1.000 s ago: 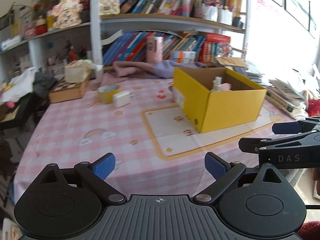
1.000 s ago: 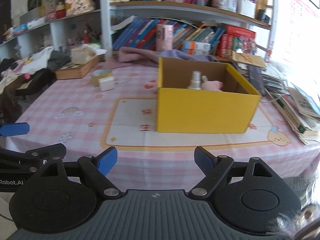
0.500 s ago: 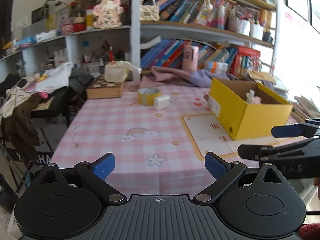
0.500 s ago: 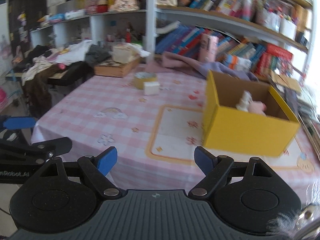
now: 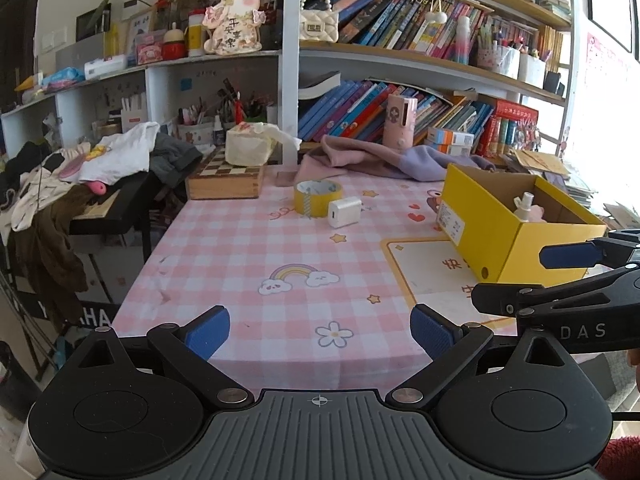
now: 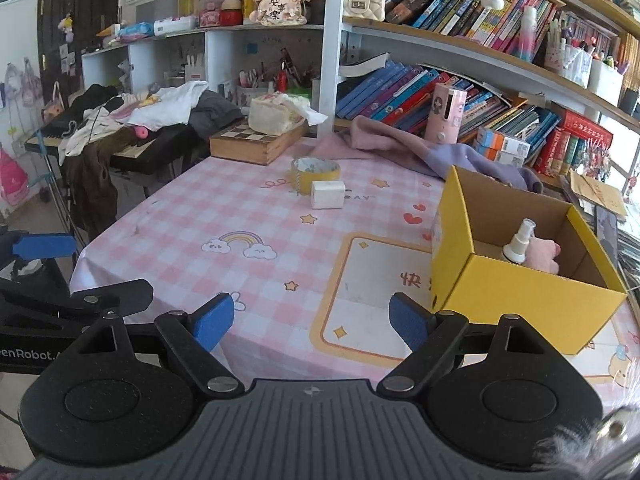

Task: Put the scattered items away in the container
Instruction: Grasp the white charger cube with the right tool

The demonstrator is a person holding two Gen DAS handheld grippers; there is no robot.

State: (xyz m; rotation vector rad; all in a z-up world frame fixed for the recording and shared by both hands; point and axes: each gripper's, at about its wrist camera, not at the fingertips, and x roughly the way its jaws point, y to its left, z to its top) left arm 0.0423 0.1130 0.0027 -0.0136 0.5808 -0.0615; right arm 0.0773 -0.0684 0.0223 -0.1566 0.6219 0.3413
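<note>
1. On the pink checked tablecloth we see a yellow cardboard box at right, holding a spray bottle and something pink.
2. Farther left, a yellow tape roll touches a white charger.
3. Our left gripper and right gripper hover near the table's edge, fingers spread, empty.
4. Their bodies read "DAS" and "Robot.A".
</note>
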